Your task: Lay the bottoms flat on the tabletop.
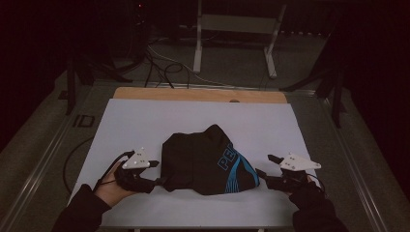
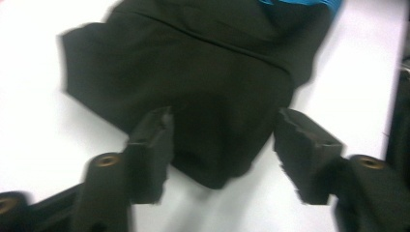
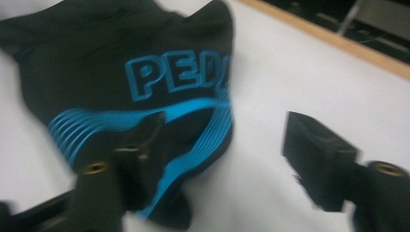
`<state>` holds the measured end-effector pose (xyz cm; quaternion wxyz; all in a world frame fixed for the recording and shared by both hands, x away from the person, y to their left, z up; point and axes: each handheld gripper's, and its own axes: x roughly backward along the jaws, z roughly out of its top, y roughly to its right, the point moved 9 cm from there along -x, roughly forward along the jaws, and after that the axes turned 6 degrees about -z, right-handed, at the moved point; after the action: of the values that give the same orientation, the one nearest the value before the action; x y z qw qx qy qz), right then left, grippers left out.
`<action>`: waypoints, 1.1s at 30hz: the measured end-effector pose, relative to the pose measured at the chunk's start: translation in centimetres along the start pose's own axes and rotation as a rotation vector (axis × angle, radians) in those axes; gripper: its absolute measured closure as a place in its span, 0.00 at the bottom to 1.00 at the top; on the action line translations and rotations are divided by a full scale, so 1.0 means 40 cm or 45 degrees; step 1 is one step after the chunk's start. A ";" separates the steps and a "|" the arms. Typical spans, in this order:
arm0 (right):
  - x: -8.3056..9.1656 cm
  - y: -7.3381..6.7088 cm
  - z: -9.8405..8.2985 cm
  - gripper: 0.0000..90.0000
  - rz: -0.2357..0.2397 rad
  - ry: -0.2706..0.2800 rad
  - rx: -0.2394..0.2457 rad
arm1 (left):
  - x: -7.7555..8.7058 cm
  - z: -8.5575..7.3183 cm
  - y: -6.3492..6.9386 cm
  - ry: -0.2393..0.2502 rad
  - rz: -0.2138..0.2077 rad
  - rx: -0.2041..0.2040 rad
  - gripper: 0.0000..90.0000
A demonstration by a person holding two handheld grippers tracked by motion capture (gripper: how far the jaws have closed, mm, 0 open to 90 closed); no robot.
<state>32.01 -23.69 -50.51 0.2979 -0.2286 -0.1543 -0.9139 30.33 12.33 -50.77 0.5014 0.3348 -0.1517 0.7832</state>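
Note:
A crumpled black garment (image 1: 205, 159) with blue stripes and blue letters lies on the white table cover (image 1: 145, 121), near its front middle. My left gripper (image 1: 156, 173) is at the garment's left edge. In the left gripper view it (image 2: 225, 118) stands open, a rounded black fold (image 2: 203, 96) reaching in between the jaws without being pinched. My right gripper (image 1: 265, 165) is at the garment's right edge. It (image 3: 225, 121) is open too; its left finger (image 3: 145, 140) is over the blue-striped hem (image 3: 145, 82) and its right finger (image 3: 314, 145) over bare white cover.
The table's wooden far edge (image 1: 198, 94) shows beyond the cover. On the floor behind stand a white metal frame (image 1: 237, 24), loose cables (image 1: 159, 65) and dark stands at both sides (image 1: 72, 82) (image 1: 336, 92). A cable (image 1: 72, 154) loops off the table's left side.

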 end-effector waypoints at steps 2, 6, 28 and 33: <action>-0.014 0.007 0.013 0.35 -0.022 0.011 -0.018 | -0.003 0.006 -0.016 -0.007 0.029 0.016 0.32; -0.059 0.010 0.022 0.42 0.084 -0.045 -0.044 | -0.017 0.015 -0.041 -0.012 0.039 0.041 0.26; -0.253 0.017 -0.046 0.57 0.117 -0.271 -0.128 | -0.120 -0.016 -0.177 -0.016 0.041 0.263 0.21; -0.268 0.006 -0.057 0.58 0.109 -0.308 -0.104 | -0.143 -0.021 -0.188 -0.016 -0.012 0.301 0.31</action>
<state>39.11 -19.76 -57.87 0.3065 -0.3556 -0.1419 -0.8715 38.26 12.31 -55.98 0.4611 0.3971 -0.0598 0.7913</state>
